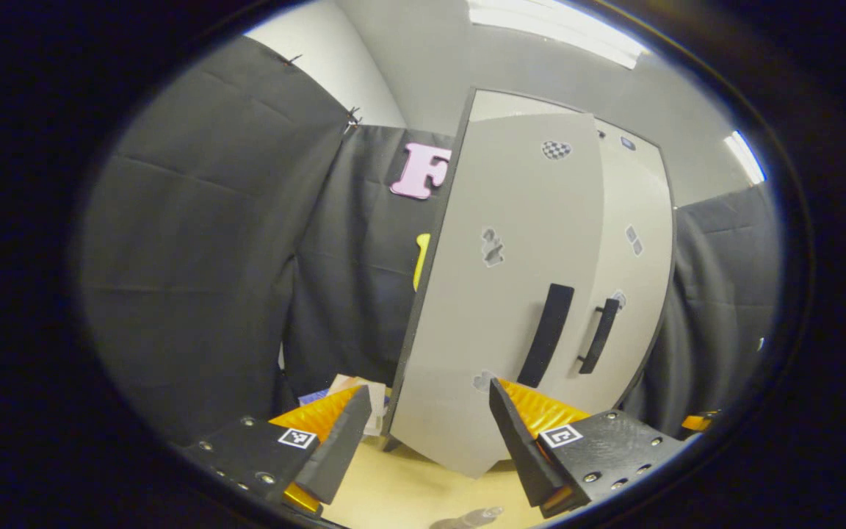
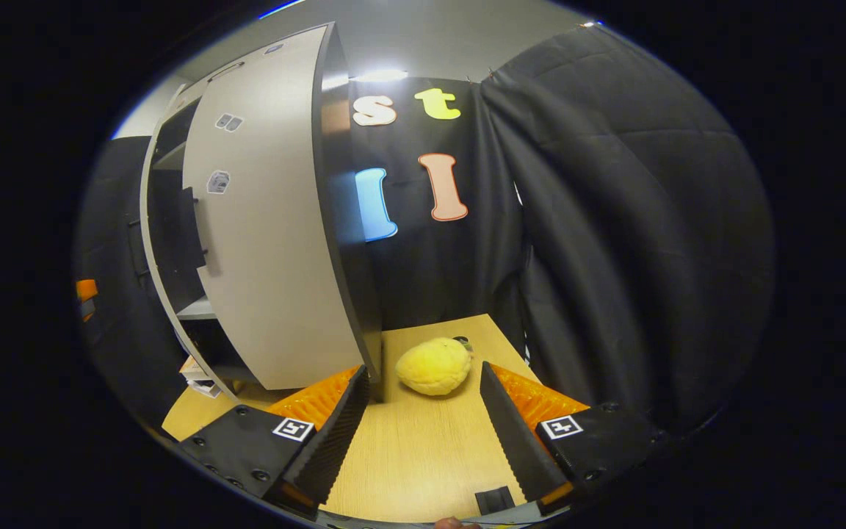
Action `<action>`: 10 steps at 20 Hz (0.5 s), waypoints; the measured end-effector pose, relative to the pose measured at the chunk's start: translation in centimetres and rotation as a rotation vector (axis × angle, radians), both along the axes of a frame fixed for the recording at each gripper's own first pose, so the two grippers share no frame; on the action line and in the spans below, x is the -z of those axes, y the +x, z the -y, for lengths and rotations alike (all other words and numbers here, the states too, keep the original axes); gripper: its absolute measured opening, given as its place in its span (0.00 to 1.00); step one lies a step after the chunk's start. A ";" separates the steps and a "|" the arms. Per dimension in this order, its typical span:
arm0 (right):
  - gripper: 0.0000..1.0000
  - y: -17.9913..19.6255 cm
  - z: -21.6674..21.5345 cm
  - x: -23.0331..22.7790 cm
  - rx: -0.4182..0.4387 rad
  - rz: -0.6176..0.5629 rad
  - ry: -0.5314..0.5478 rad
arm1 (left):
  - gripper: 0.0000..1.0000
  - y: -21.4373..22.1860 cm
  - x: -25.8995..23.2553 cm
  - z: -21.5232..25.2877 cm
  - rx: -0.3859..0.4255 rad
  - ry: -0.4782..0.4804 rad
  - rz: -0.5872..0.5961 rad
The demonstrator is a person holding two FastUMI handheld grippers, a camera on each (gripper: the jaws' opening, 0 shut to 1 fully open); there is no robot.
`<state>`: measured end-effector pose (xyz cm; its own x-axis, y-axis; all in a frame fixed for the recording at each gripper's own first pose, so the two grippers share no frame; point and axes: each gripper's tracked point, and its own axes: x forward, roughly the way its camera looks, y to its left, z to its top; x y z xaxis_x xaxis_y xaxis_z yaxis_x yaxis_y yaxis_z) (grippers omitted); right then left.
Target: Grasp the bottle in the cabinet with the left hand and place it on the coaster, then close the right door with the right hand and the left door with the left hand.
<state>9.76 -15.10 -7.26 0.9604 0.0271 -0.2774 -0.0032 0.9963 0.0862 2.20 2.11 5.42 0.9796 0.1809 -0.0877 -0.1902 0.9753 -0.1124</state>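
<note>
A grey cabinet stands on the wooden table (image 1: 423, 492). Its left door (image 1: 511, 279) is ajar and overlaps the right door (image 1: 640, 220), which lies flat against the cabinet. Each door has a black handle: left (image 1: 546, 334), right (image 1: 599, 334). My left gripper (image 1: 429, 389) is open just in front of the left door's lower part. Whether a finger touches it, I cannot tell. The clear top of what looks like the bottle (image 1: 467, 518) shows at the bottom edge. My right gripper (image 2: 423, 371) is open over the table (image 2: 423, 448), beside the cabinet's dark side wall (image 2: 342, 220).
A yellow lemon-like object (image 2: 434, 365) lies on the table just ahead of the right gripper. A small stack of flat items (image 1: 353, 389) sits at the cabinet's foot. Through the left door's gap I see a shelf (image 2: 195, 308). Black cloth walls stand close around.
</note>
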 end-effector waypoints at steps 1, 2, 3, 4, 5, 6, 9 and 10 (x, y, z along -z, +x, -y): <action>0.96 0.9 -0.7 -0.1 -0.007 0.000 0.010 | 0.94 -0.5 -0.7 -0.4 -0.005 0.020 0.014; 0.96 1.6 -1.6 -0.4 -0.017 0.006 0.016 | 0.96 -1.1 -1.6 -0.8 -0.005 0.045 0.034; 0.96 2.4 -2.6 -1.0 -0.029 0.019 0.019 | 0.98 -1.5 -2.7 -1.3 -0.007 0.069 0.058; 0.96 3.1 -3.8 -1.7 -0.046 0.039 0.020 | 0.99 -1.9 -3.7 -1.7 -0.009 0.094 0.082; 0.96 3.7 -5.3 -2.7 -0.063 0.058 0.022 | 0.94 -2.0 -4.7 -2.0 -0.011 0.118 0.103; 0.96 4.2 -6.4 -3.4 -0.072 0.064 0.025 | 0.94 -2.0 -5.4 -2.4 -0.010 0.140 0.117; 0.96 5.5 -9.5 -6.5 -0.100 0.107 0.041 | 0.99 -1.5 -7.0 -3.3 -0.005 0.207 0.133; 0.96 5.9 -10.0 -7.5 -0.096 0.132 0.038 | 0.99 -1.3 -7.4 -3.5 -0.007 0.224 0.136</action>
